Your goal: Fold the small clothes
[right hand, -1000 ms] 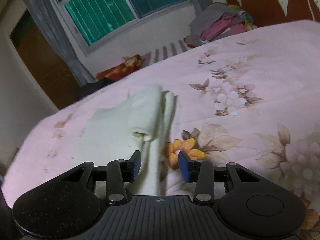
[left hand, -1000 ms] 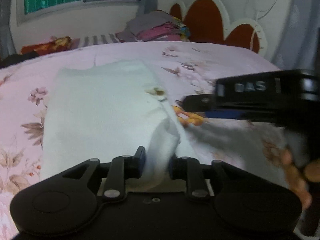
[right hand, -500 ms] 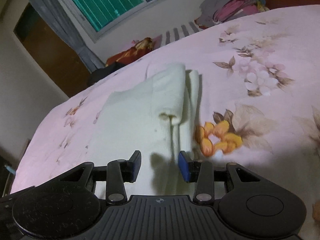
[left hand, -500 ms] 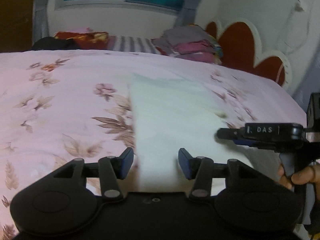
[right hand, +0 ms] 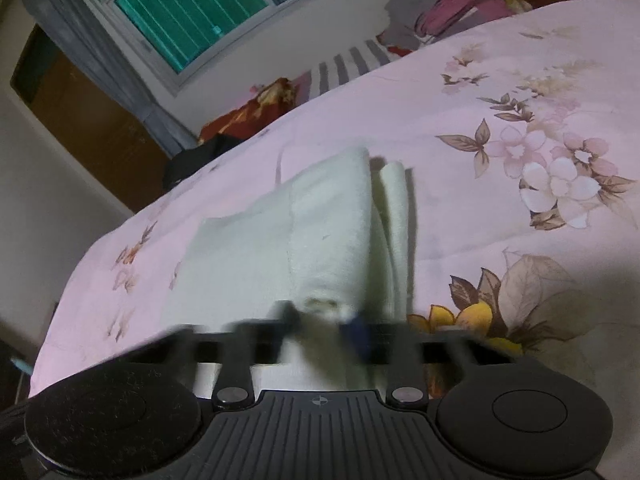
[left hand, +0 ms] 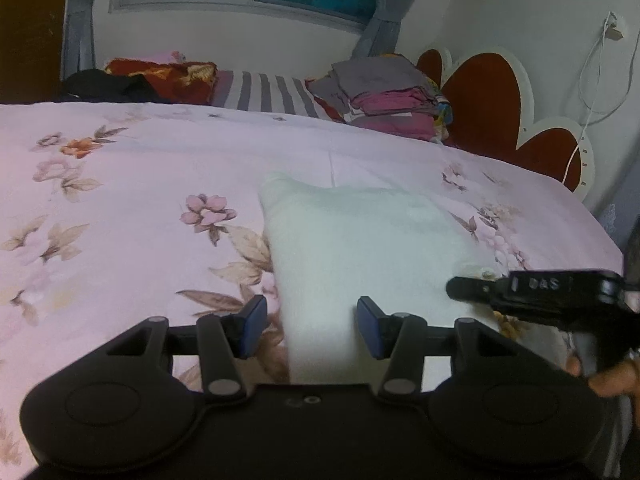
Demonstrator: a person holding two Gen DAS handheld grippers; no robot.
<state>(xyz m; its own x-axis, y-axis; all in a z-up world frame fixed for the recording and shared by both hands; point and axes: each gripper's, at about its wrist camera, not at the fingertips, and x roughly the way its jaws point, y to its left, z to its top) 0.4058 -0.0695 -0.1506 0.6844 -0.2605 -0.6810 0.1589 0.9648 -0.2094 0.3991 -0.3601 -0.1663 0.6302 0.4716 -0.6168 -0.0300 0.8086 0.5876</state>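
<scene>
Right claw (right hand: 324, 326) just closing on the near corner of the white garment (right hand: 304, 236), probably for another fold; left claw (left hand: 308, 328) apart, straddling its left edge on the bed (left hand: 140, 184).

Garment (left hand: 360, 248) on the bedspread (left hand: 120, 184); clothes pile (left hand: 392, 100) behind, beside the headboard (left hand: 492, 100).

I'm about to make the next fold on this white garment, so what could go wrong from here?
1. The right gripper has just been closing on a small bunched edge of the white garment; it may slip out.
2. The left gripper is open over the garment's other side, so one-sided pulling could skew or undo the fold.
</scene>
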